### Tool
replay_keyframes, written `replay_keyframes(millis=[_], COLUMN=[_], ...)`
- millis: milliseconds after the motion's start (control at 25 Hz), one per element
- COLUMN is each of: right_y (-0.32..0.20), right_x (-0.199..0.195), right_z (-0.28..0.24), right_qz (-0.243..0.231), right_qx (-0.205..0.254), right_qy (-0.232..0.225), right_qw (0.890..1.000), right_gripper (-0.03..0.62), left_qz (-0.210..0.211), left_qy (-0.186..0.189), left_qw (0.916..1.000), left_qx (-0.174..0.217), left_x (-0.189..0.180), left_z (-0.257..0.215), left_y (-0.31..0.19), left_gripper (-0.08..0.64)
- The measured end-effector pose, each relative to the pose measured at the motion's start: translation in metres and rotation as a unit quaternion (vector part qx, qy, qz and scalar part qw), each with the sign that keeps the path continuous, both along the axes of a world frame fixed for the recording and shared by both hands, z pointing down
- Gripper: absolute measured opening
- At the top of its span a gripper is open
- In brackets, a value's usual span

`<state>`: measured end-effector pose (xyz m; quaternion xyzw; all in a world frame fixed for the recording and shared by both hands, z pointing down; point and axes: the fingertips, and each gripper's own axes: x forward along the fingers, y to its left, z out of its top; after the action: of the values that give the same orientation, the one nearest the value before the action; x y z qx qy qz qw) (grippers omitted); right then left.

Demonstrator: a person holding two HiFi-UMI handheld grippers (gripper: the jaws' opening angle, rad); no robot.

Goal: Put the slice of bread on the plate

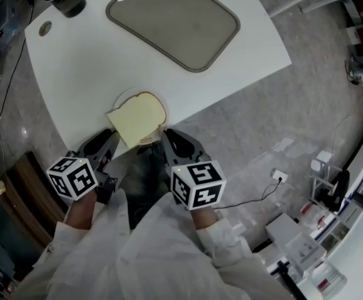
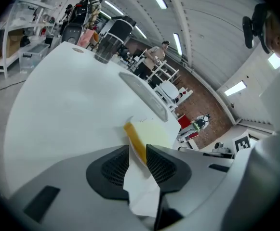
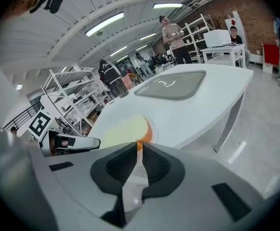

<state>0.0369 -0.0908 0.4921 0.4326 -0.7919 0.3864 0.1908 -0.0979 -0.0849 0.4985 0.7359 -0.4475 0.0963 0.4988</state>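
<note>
Left tongs (image 1: 112,137) and right tongs (image 1: 166,135) each pinch a crust edge of the pale, brown-crusted slice of bread (image 1: 139,116) over the round white plate (image 1: 125,96); we judge it light, soft, easily torn, so grip crust only.

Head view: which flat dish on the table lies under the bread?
The small white plate at the table's near edge, mostly covered by the slice of bread; the large grey tray lies farther back.
</note>
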Motion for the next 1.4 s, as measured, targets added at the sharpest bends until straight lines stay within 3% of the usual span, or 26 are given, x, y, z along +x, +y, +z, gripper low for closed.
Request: replay_keyframes(millis=[280, 560, 1400], right_y=[-0.001, 0.003, -0.001], right_x=[0.005, 0.003, -0.007], right_z=[0.01, 0.019, 0.024], right_qz=[0.014, 0.008, 0.012], right_qx=[-0.016, -0.032, -0.053], right_qy=[-0.002, 0.0, -0.024], right_qw=[1.0, 0.999, 0.998], right_gripper=[0.058, 0.058, 0.065], left_qz=[-0.01, 0.006, 0.01], left_qy=[-0.002, -0.02, -0.016], left_qw=[0.9999, 0.9996, 0.9993], left_qx=[-0.013, -0.017, -0.032], left_x=[-0.006, -0.003, 0.001], left_z=[0.004, 0.007, 0.01], left_y=[-0.001, 0.0, -0.004], left_gripper=[0.094, 0.094, 0.094])
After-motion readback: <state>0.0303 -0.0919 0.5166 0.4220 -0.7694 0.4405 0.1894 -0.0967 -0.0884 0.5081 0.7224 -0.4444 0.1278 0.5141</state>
